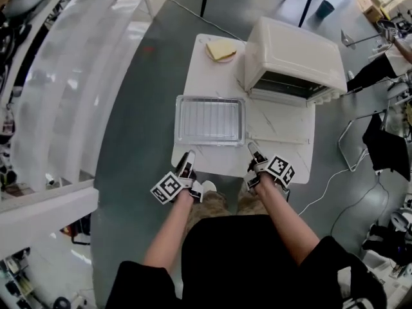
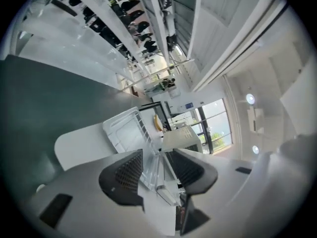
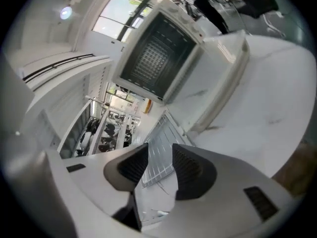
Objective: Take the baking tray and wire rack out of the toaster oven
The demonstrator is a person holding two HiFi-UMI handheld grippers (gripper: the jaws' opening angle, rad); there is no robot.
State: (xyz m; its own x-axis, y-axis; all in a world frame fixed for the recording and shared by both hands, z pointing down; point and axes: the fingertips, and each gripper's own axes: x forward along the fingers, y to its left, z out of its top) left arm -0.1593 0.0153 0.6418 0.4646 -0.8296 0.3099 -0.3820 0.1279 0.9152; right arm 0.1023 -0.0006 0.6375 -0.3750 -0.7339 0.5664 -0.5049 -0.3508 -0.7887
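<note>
Baking tray sits on the white table, outside the toaster oven, just left of its open door. Wire rack lies inside the tray. Left gripper is at the table's near edge, close to the tray, jaws wide apart and gripping nothing. Right gripper is alongside, jaws partly apart, also empty. Toast lies at the far edge of the table.
</note>
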